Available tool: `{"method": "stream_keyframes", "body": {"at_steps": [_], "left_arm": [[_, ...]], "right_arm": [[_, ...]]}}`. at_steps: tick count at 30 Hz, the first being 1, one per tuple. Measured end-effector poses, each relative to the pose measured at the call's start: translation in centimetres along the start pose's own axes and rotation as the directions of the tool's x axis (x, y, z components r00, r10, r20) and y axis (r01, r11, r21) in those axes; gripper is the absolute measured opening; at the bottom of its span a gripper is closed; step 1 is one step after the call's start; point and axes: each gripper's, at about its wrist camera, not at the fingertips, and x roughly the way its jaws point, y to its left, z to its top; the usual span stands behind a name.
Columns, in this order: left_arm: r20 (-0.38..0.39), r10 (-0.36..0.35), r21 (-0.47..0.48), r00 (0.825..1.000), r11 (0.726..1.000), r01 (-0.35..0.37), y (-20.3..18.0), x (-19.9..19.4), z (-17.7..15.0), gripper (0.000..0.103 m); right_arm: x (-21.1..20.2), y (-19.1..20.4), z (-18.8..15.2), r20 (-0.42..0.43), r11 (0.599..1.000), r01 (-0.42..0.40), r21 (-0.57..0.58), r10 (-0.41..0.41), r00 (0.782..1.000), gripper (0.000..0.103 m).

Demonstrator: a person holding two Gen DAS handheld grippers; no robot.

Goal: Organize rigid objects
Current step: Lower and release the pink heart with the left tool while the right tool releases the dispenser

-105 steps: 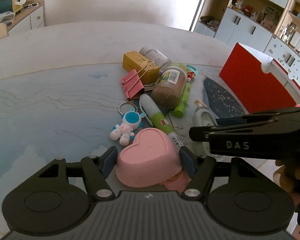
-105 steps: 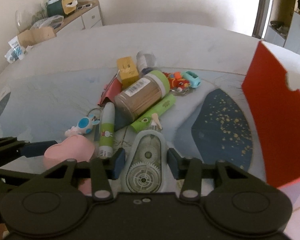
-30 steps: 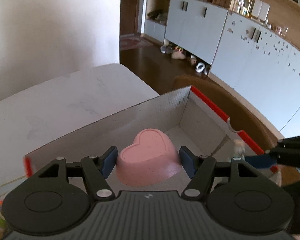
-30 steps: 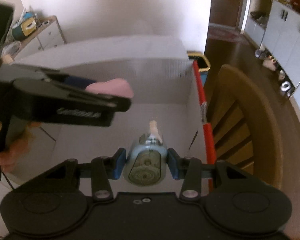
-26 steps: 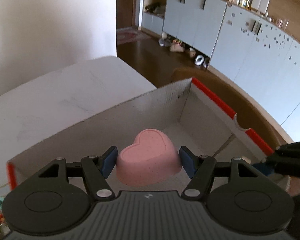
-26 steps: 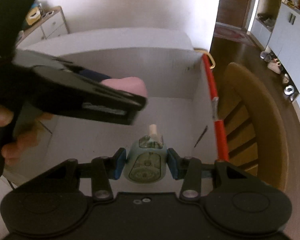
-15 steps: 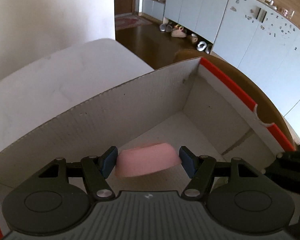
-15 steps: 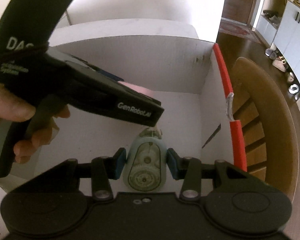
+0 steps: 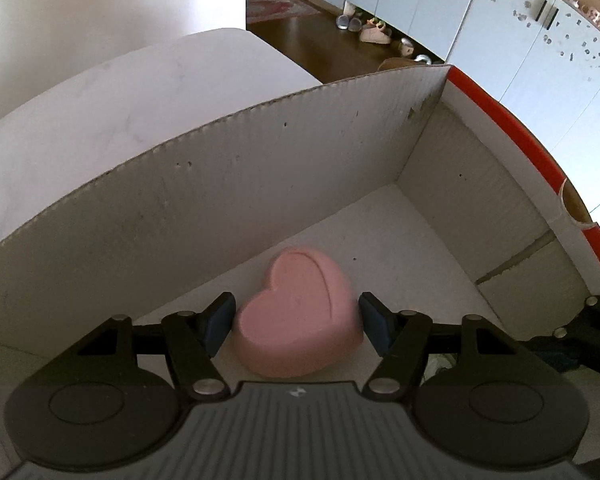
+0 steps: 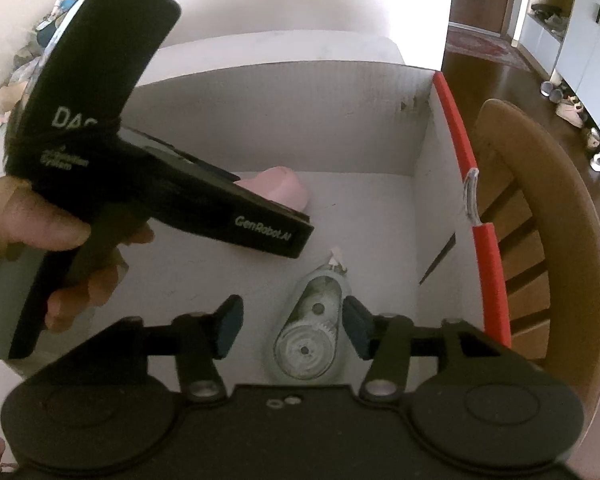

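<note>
A pink heart-shaped block [image 9: 300,316] sits between the pads of my left gripper [image 9: 296,322], low inside the white cardboard box [image 9: 220,200] with red outer sides. The pads touch both its flanks, so the left gripper is shut on it. In the right wrist view the heart [image 10: 284,188] peeks out behind the left tool, which a hand [image 10: 40,220] holds. My right gripper [image 10: 292,330] is opening. The pale blue correction tape [image 10: 312,336] lies tilted on the box [image 10: 300,120] floor between its jaws, close to the right pad and well clear of the left pad.
The box stands at the edge of a white table [image 9: 140,92]. A wooden chair [image 10: 540,220] is just beyond its red right wall. White cabinets [image 9: 500,40] and shoes [image 9: 372,32] on a dark wood floor lie farther off.
The left gripper sank deeper into the box and the heart turned in its hold. The right jaws spread apart, and the correction tape dropped out of their grip onto the box floor.
</note>
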Motion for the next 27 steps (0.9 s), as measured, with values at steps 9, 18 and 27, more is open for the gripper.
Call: {"method": "stream_keyframes", "body": {"at_steps": [9,18,27], "left_arm": [[-0.007,0.034,-0.056,0.999,0.998,-0.034,1.2,-2.0,-0.4,0.068],[0.084,0.041,-0.081,0.996,0.996,-0.035,1.9,-6.7,-1.4,0.073],[0.171,0.044,-0.087,0.984,0.996,-0.029,3.0,-11.7,-3.5,0.073]], "right_arm": [[-1.6,-0.2,-0.5,0.041,1.0,-0.015,0.015,0.014,0.999,0.071],[-3.6,0.7,-0.4,0.101,1.0,-0.017,0.025,0.015,0.995,0.075],[-6.2,2.1,-1.1,0.165,0.999,-0.023,0.034,0.017,0.986,0.081]]}}
